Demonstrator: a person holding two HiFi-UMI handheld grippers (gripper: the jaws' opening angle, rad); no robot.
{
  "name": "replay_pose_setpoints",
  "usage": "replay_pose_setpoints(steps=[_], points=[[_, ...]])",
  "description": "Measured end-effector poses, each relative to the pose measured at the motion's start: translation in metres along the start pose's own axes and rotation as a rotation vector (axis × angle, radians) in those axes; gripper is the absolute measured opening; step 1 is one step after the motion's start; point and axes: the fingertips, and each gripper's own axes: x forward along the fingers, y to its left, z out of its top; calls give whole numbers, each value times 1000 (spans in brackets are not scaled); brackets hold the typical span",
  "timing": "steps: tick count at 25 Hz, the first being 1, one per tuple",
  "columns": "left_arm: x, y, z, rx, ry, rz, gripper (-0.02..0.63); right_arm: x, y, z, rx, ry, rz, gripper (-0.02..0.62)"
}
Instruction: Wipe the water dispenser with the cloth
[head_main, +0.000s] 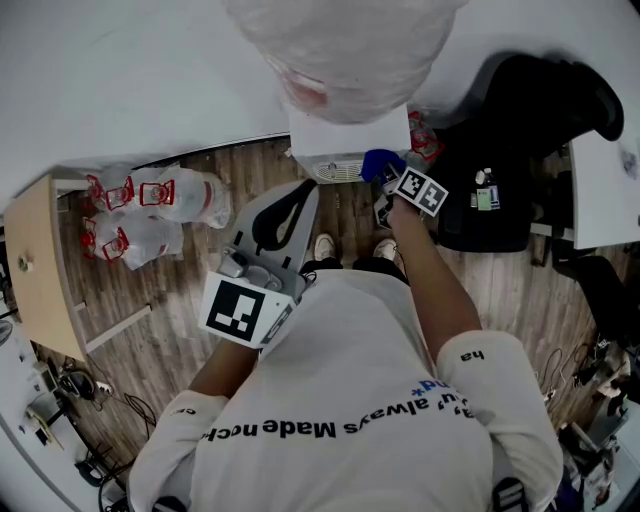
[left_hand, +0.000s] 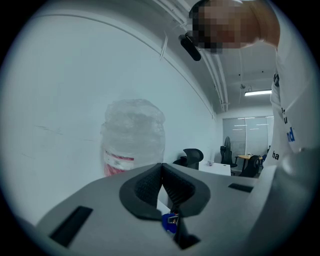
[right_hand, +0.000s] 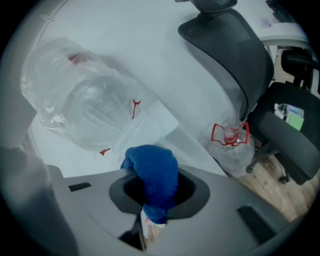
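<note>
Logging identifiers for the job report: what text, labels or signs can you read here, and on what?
"always Made": on the white shirt; the rest of that line is unclear.
"ha": on the shirt's sleeve.
Red label on the water bottle: blurred, unreadable.
Bagged bottles on the floor: nothing legible.

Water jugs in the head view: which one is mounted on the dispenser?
The plastic-wrapped jug atop the white dispenser; the other jugs sit on the floor.

Right claw (right_hand: 149, 200) is clamped on a blue terry cloth (right_hand: 152, 172), near the white water dispenser (right_hand: 162, 121). A clear plastic-wrapped water bottle (right_hand: 85, 100) sits on top of it.
</note>
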Motion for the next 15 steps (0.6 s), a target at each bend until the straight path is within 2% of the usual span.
replay_pose_setpoints(steps=[11,15], points=[[26,-23,0,0,-2,-10,18,-16,-35,27,12,-24,-24,74],[34,-29,-2,-2,4,-8,18,-18,-45,36,-52,-2,-32,74]])
